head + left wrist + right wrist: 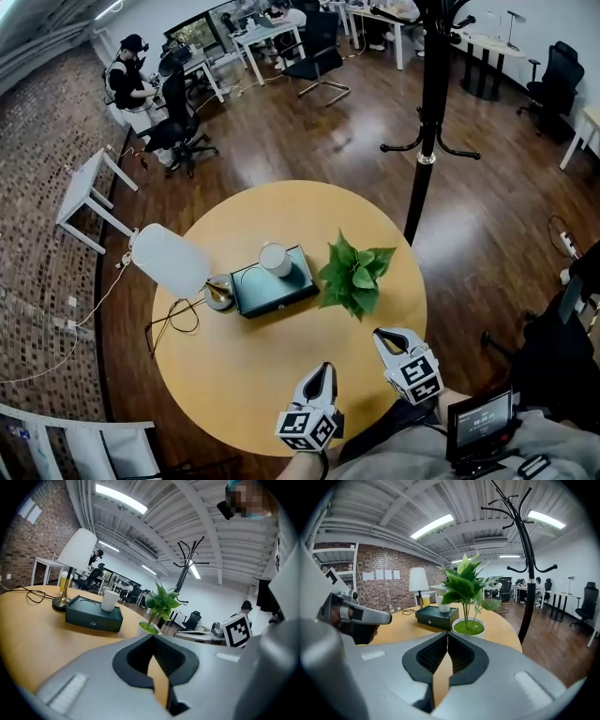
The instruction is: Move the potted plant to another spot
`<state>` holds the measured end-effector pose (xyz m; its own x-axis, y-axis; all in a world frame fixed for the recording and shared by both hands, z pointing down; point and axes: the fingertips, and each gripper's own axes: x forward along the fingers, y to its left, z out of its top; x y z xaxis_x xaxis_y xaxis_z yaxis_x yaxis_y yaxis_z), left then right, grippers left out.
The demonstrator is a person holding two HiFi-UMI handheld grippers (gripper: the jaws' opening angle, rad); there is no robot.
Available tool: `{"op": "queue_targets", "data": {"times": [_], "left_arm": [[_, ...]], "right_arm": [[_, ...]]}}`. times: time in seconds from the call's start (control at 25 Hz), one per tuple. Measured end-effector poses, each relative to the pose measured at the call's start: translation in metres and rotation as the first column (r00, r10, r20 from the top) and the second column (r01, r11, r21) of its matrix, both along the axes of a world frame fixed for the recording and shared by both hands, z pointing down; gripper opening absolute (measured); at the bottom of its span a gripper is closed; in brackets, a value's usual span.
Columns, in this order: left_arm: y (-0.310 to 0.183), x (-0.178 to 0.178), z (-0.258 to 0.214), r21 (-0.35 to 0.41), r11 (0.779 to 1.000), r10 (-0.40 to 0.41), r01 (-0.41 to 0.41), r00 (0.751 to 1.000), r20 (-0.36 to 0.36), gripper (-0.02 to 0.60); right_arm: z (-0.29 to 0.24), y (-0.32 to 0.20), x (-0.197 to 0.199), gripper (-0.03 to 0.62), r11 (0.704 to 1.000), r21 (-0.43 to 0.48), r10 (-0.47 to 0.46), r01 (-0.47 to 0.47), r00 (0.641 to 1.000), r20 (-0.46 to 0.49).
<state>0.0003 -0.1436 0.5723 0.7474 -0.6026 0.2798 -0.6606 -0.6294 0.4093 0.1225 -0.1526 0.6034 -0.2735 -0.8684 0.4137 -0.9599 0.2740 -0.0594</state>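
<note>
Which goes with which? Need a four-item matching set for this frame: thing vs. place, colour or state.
Things:
1. potted plant
2. white cup
3. table lamp
4. right gripper

Place, colour or state:
A. on top of the dark green box
B. shut, holding nothing
C. left of the box in the head view
D. green leaves in a white pot

Pairs: 1-D, 2-A, 3-C, 4-B
</note>
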Motion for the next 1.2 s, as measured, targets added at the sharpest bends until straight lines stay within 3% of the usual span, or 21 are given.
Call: {"op": "queue_targets", "data": {"times": [0.2, 0.28, 0.48, 0.68, 0.96, 1.2], "left_arm": [[-0.014, 0.006, 0.027, -0.042, 0.999, -0.008, 0.009, 1.000, 0.028, -0.005], [-0.020, 0.009, 0.036, -0.058, 0.998, -0.008, 0.010, 0.999, 0.032, -0.005], [-0.029, 0.015, 0.059, -0.094, 0.996, -0.010, 0.014, 0.999, 0.040, -0.005], [-0.036, 0.018, 0.070, -0.111, 0.994, -0.016, 0.021, 0.999, 0.046, -0.005], [-0.039, 0.016, 0.062, -0.125, 0.991, -0.038, 0.044, 0.998, 0.045, -0.005], [-0.046, 0.004, 0.070, -0.122, 0.989, -0.075, 0.081, 0.996, 0.050, -0.005]], "right_arm": [[0.036, -0.024, 0.004, 0.070, 0.999, -0.043, -0.018, 0.019, 1.000, 0.007], [0.049, -0.032, 0.006, 0.134, 0.998, -0.056, -0.022, 0.022, 1.000, 0.007], [0.080, -0.053, 0.010, 0.364, 0.997, -0.076, -0.033, 0.032, 0.999, -0.007], [0.099, -0.074, 0.018, 0.482, 0.996, -0.080, -0.034, 0.031, 0.999, -0.034], [0.102, -0.097, 0.025, 0.585, 0.995, -0.072, -0.072, 0.066, 0.994, -0.088], [0.121, -0.124, 0.023, 0.595, 0.993, -0.056, -0.107, 0.102, 0.989, -0.104]]}}
